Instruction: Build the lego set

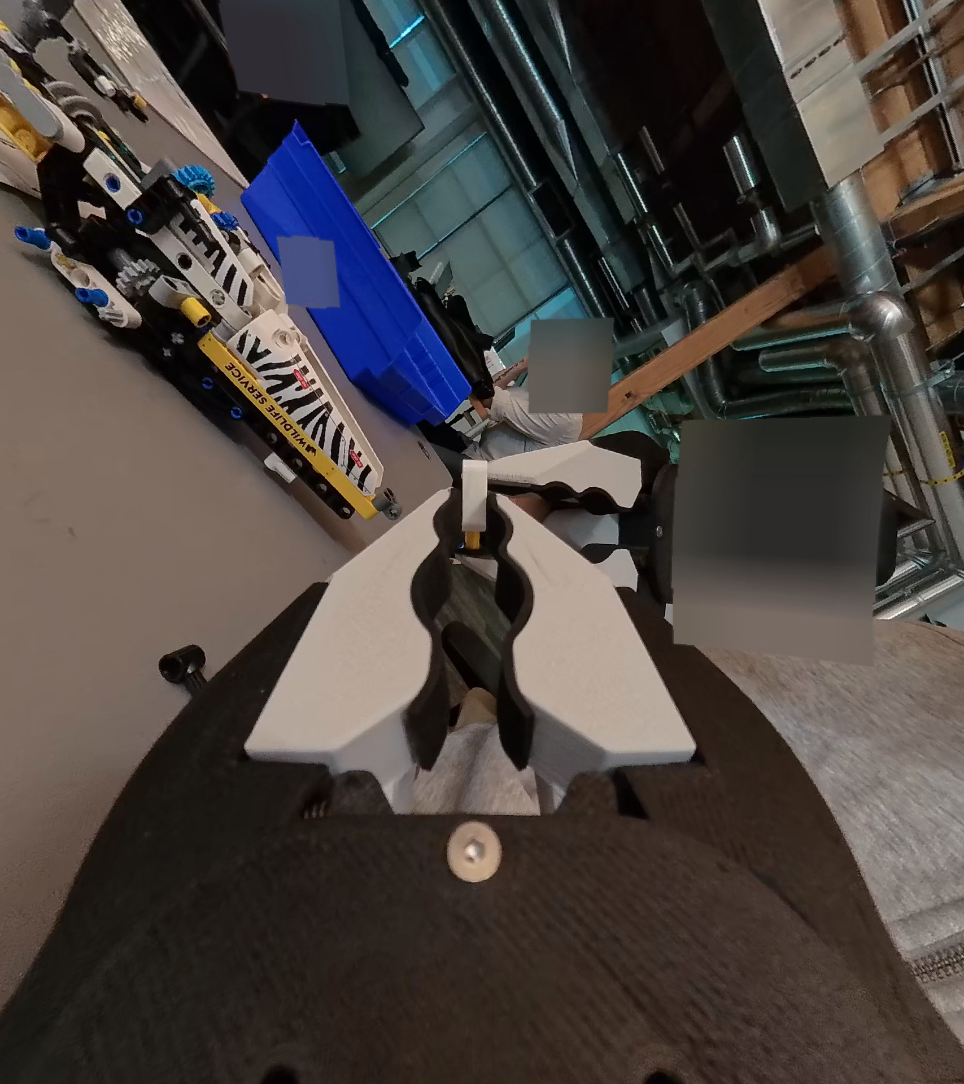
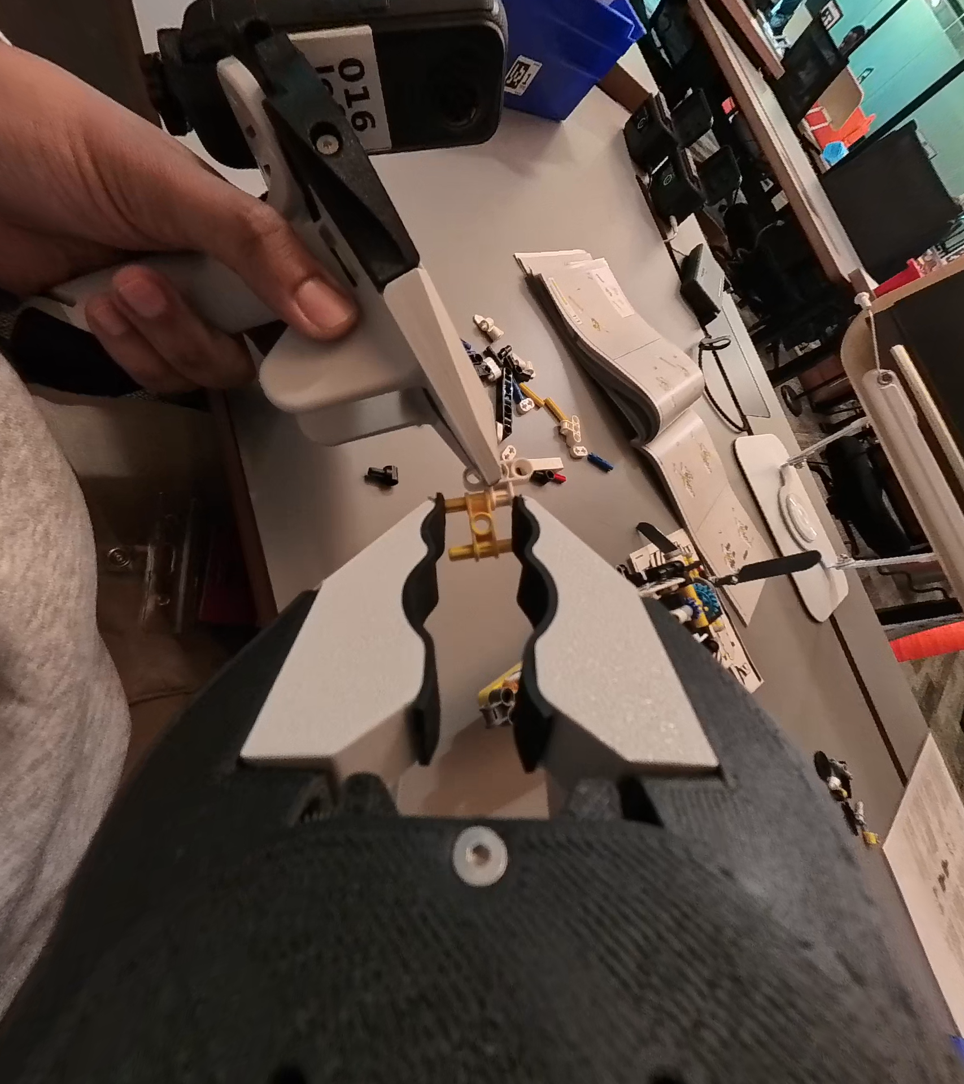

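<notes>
Yellow connector piece (image 2: pixel 478 527) is being clamped in the right gripper (image 2: pixel 478 516) above the table edge (image 2: pixel 291 469) while the left gripper (image 1: pixel 474 498), pinching a white piece (image 1: pixel 474 494), is pressing against it, risking misalignment and a dropped part.

A workshop-like lab: exposed metal ducts (image 1: pixel 855 328) overhead, desk monitors (image 2: pixel 890 193), blue parts bin (image 1: pixel 362 293).

The left gripper (image 1: pixel 474 498) has its jaws pinched shut at the tips, gripped by the person's left hand (image 2: pixel 133 234). The right gripper (image 2: pixel 478 525) meets it tip to tip, jaws narrowly parted around its load.
</notes>
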Demonstrator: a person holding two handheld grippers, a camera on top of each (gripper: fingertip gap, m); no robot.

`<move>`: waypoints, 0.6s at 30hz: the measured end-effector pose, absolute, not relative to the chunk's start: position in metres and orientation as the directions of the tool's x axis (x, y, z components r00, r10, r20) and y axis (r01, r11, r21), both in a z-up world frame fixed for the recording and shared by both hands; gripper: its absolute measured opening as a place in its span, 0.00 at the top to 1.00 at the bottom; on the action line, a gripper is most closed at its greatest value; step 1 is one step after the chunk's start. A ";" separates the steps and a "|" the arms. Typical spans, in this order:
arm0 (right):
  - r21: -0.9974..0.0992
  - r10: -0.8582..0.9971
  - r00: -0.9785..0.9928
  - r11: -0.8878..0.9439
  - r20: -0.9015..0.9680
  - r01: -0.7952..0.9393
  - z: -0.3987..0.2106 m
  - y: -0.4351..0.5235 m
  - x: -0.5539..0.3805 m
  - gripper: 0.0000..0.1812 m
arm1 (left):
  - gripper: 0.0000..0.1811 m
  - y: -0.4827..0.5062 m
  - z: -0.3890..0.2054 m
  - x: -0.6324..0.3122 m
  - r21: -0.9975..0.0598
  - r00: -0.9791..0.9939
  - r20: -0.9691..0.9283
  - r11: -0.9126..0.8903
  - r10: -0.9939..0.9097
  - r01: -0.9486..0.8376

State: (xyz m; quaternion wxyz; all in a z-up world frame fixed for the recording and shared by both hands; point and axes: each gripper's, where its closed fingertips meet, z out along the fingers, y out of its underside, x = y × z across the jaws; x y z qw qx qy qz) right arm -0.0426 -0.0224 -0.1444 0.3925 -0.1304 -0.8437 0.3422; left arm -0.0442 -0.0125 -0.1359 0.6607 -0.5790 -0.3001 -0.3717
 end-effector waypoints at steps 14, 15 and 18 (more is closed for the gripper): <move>-0.720 0.524 -0.595 0.680 0.609 -0.138 -0.122 -0.026 -0.045 0.75 | 0.97 -0.016 -0.131 -0.049 -0.520 0.525 0.832 0.077 -0.178 0.851; -0.746 0.548 -0.594 0.652 0.588 -0.136 -0.117 -0.024 -0.045 0.73 | 0.97 -0.017 -0.131 -0.049 -0.515 0.521 0.834 0.080 -0.180 0.853; -0.786 0.581 -0.611 0.608 0.538 -0.113 -0.114 -0.016 -0.044 0.72 | 0.97 -0.018 -0.130 -0.052 -0.501 0.508 0.841 0.086 -0.188 0.861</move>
